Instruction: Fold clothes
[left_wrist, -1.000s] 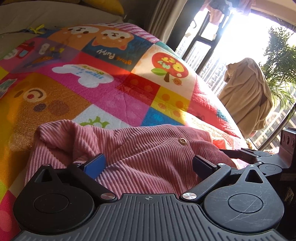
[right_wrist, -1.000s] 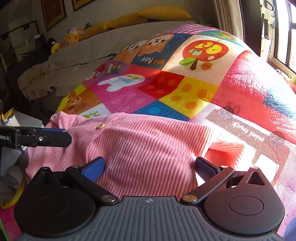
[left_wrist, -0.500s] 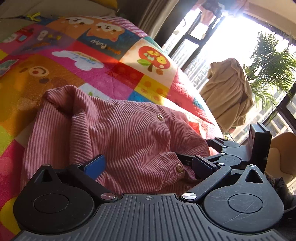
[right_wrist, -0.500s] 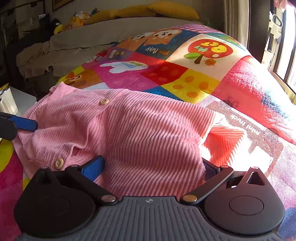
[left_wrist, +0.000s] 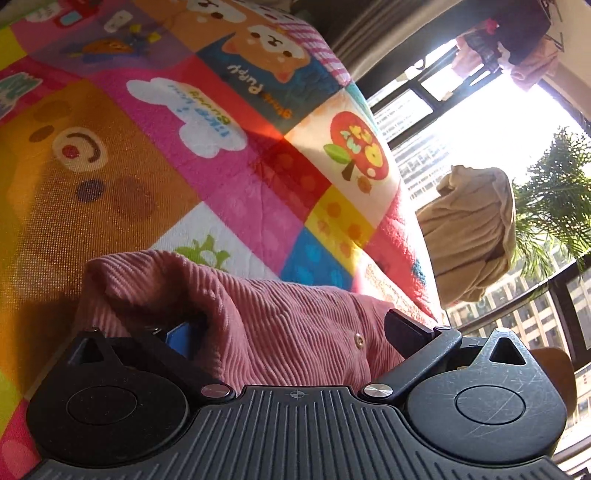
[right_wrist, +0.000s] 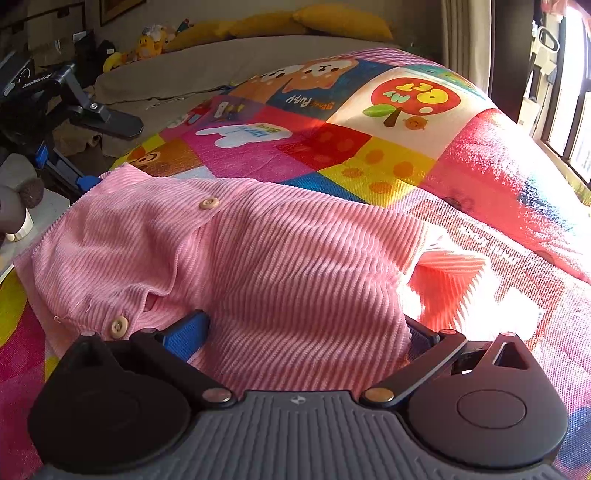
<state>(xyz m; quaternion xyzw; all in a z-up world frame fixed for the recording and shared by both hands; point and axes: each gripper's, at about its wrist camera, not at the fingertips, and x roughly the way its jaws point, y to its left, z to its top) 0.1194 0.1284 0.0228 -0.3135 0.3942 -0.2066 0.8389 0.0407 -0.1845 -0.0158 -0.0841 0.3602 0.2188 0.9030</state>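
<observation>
A pink ribbed cardigan with wooden buttons lies bunched on the colourful patchwork blanket. It also shows in the left wrist view. My right gripper is open, its jaws wide apart with the cardigan's near edge lying between them. My left gripper is open too, with the cardigan's cloth bulging between its spread jaws. Its fingertips are partly hidden by the cloth. The left gripper also shows at the left edge of the right wrist view, at the cardigan's far corner.
The blanket covers a bed. Yellow pillows and soft toys lie at the bed's far end. A beige cloth hangs by the window beyond the bed's right side, next to a plant.
Both grippers stayed open. The left gripper has tilted and moved in lower over the cardigan's corner. The cardigan has been drawn closer, and its lower button now shows by the right gripper.
</observation>
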